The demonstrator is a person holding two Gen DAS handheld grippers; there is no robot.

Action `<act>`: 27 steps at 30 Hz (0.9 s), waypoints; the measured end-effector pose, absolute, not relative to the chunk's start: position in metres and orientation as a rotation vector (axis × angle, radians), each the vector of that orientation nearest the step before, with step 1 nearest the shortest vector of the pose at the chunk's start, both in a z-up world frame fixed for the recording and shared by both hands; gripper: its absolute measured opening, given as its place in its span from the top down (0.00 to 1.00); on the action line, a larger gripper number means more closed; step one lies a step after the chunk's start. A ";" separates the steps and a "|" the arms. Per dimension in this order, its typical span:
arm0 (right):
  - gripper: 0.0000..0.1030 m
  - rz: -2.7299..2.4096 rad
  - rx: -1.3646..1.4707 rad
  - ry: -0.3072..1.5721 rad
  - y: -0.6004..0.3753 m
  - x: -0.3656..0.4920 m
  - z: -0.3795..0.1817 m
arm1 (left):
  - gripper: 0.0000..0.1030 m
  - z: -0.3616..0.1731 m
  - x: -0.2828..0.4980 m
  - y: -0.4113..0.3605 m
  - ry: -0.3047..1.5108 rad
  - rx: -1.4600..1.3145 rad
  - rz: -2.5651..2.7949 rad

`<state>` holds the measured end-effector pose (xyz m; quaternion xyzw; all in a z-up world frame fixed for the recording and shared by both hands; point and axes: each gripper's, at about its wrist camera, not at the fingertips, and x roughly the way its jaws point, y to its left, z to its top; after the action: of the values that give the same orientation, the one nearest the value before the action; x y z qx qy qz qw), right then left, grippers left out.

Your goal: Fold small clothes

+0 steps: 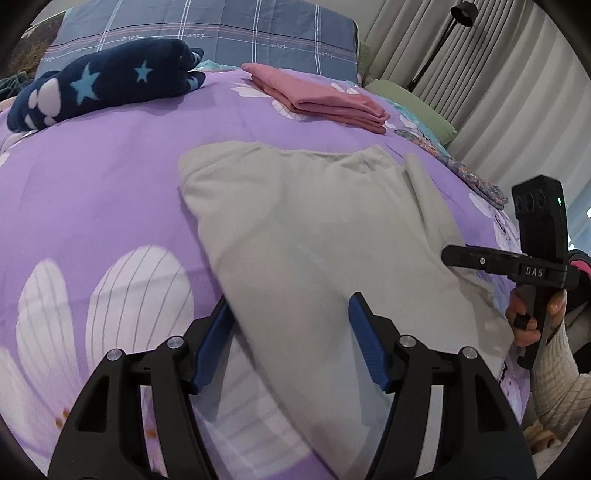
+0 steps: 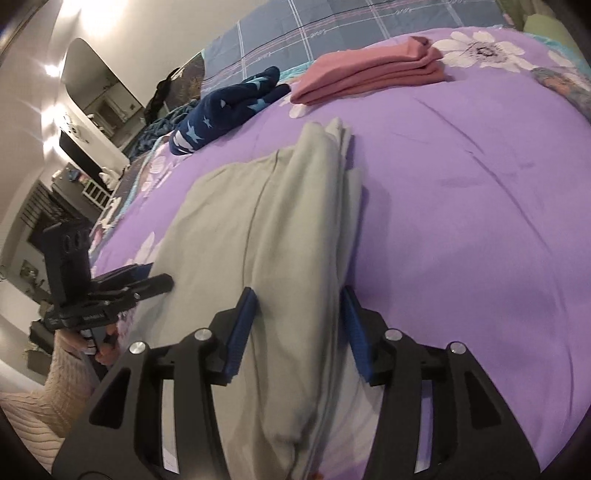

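I see a purple floral bedspread, grey curtains at two o'clock, "love" on the plaid pillow. Both tongs, left and right, gape, straddling the grey garment ungripped.

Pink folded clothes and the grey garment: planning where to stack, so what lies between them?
Only bare purple bedspread separates the pink folded clothes from the grey garment, in both wrist views.
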<state>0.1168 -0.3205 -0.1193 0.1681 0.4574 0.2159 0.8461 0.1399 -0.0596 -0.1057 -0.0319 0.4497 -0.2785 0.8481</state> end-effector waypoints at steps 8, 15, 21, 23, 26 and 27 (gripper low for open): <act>0.55 0.494 0.313 0.981 -0.305 0.171 -0.117 | 0.36 -0.107 0.165 -0.074 0.955 -0.032 -0.605; 0.83 0.446 0.173 0.909 -0.281 0.167 -0.104 | 0.75 -0.091 0.163 -0.078 0.898 0.028 -0.562; 0.85 0.427 0.042 0.706 -0.261 0.118 -0.046 | 0.79 -0.042 0.129 -0.081 0.732 0.092 -0.561; 0.85 0.407 -0.002 0.643 -0.258 0.102 -0.028 | 0.79 -0.019 0.117 -0.082 0.655 0.108 -0.566; 0.85 0.367 -0.047 0.520 -0.255 0.082 0.007 | 0.79 0.014 0.106 -0.091 0.521 0.163 -0.544; 0.85 0.351 -0.057 0.471 -0.256 0.079 0.022 | 0.79 0.028 0.105 -0.098 0.467 0.187 -0.535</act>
<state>0.0787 -0.2560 0.0218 -0.0279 0.2323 0.1731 0.9567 0.1053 -0.0978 0.0283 0.0912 0.2282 -0.2614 0.9334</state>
